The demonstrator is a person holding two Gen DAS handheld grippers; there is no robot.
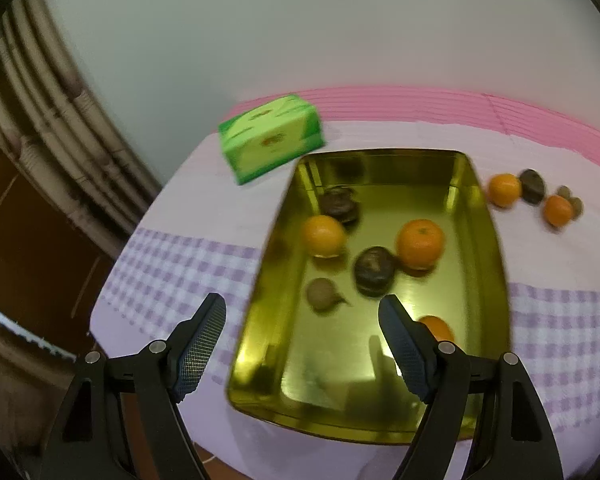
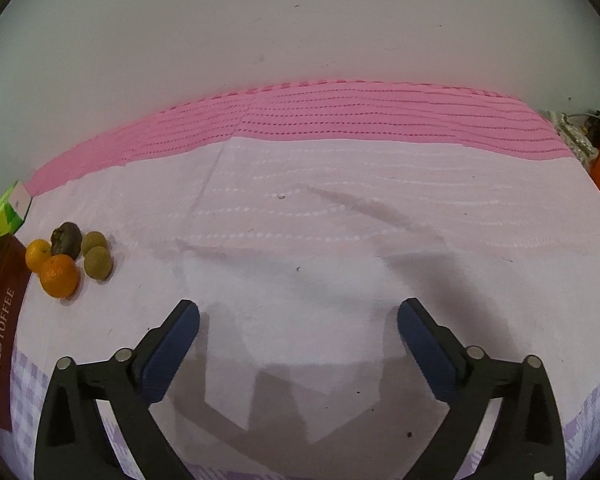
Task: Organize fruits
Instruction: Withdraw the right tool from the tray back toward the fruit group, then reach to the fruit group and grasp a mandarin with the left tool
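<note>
Left gripper (image 1: 302,304), jaws apart and empty, hangs over a shiny gold metal tray (image 1: 488,264) holding several fruits; right gripper (image 2: 298,312) gapes over bare pink cloth (image 2: 340,220). Loose round oranges (image 2: 60,276) beside the tray may roll if nudged

Oranges (image 1: 420,243) and dark fruits (image 1: 374,270) lie in the gold tray (image 1: 488,280); others (image 2: 60,275) rest beside it.

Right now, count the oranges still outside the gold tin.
2. One orange lies behind, beside the dark fruit; the other orange sits in front of it. More may be hidden.
</note>
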